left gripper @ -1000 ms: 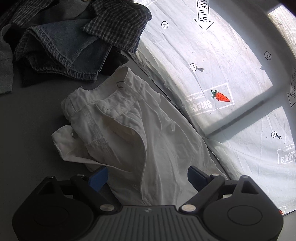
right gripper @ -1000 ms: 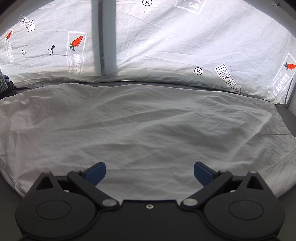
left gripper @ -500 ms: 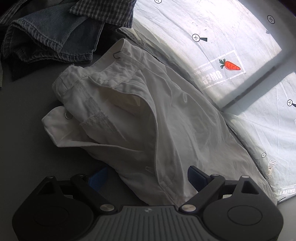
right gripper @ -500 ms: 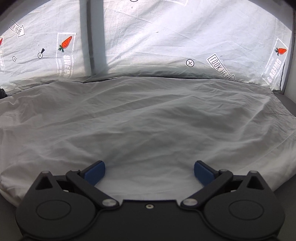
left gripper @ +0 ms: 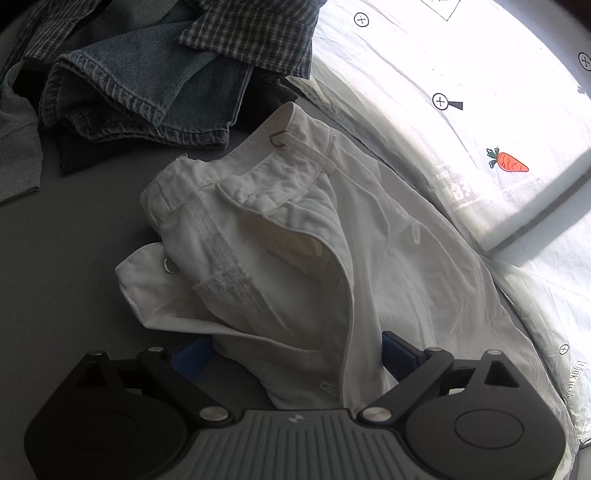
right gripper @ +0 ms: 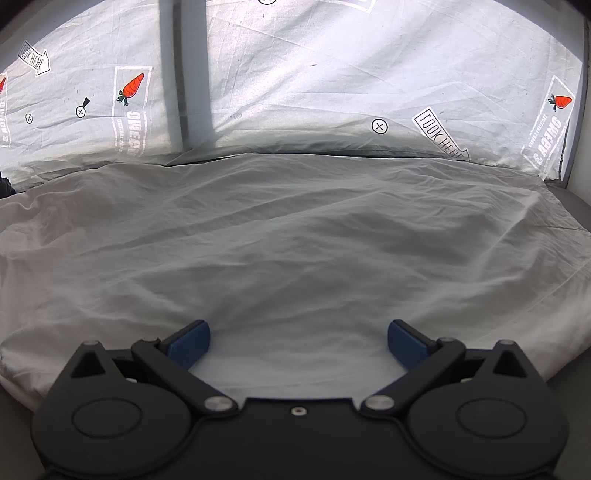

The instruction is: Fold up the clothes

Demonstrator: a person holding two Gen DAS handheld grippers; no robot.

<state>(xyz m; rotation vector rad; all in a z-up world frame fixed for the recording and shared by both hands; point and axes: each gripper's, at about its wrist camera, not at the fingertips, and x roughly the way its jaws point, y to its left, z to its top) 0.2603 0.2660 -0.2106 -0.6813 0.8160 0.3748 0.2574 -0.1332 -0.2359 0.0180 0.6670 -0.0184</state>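
On my left lies a heap of clothes, a denim garment [left gripper: 147, 92] under a checked shirt [left gripper: 255, 33], on the grey table [left gripper: 55, 258]; just beside it sit the white trousers [left gripper: 295, 240], waistband end nearest the heap, a metal snap [left gripper: 170, 265] showing on the open flap; my left gripper [left gripper: 291, 350] has its blue pads spread wide, with the near edge of the trousers lying between them; to the right a printed sheet [left gripper: 461, 110] with a carrot mark [left gripper: 508, 162] lies sunlit; my right gripper [right gripper: 298, 341] is likewise spread wide, over the smooth trouser legs [right gripper: 295, 240], gripping nothing; beyond them the same printed sheet [right gripper: 332, 74].
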